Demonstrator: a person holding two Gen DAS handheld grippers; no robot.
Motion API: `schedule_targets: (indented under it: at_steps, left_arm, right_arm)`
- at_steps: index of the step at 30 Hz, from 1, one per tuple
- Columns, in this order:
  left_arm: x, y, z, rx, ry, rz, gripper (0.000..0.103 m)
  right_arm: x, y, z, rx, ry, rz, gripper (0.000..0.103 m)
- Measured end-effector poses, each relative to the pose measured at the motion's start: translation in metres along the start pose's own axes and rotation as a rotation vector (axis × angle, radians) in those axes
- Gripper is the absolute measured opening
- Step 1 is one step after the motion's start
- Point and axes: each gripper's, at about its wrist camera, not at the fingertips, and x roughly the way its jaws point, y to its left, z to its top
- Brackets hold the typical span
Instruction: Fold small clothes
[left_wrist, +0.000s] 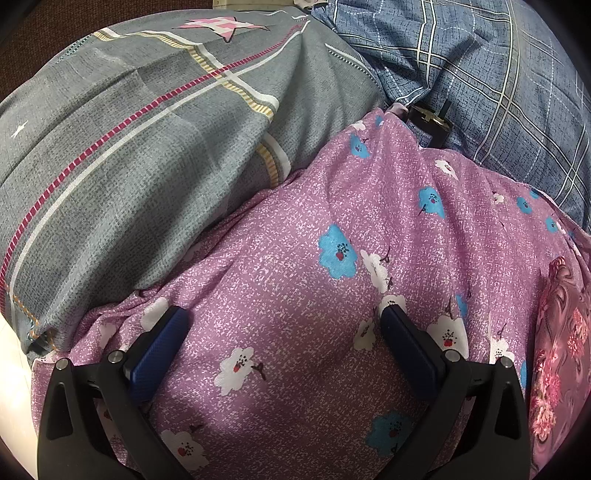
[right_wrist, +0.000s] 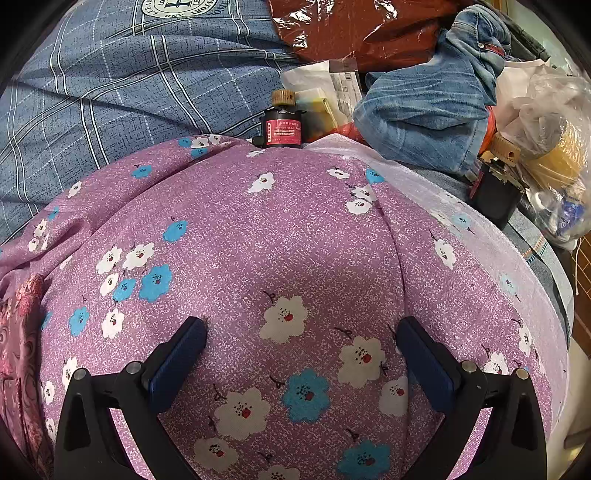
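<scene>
I hold both grippers low over the purple floral garment (right_wrist: 295, 236), which lies spread across the bedding under each of them. My left gripper (left_wrist: 284, 325) has its blue pads wide apart with nothing between them; my right gripper (right_wrist: 303, 336) is spread the same way, its tips at the cloth. A grey quilt with a pink star (left_wrist: 147, 147) crowds the garment's left edge, and a blue checked sheet (right_wrist: 129, 92) lies beyond its far edge. A small black motor with a brass gear (right_wrist: 282, 122) stands right at that far edge, its red label too small to read. To the right, crumpled denim (right_wrist: 432, 110), a red plastic bag (right_wrist: 354, 29) and clear bags (right_wrist: 546, 122) pile up. A round crest printed on the sheet shows only partial letters.
</scene>
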Motion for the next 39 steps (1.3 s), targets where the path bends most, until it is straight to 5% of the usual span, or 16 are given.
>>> schedule_targets:
  at_steps: [39]
  left_arm:
    - [0.0025,-0.0021,0.0033,0.000,-0.001,0.003,0.103]
  right_arm:
    - [-0.0002,-0.0001,-0.0003,0.001,0.000,0.000,0.102]
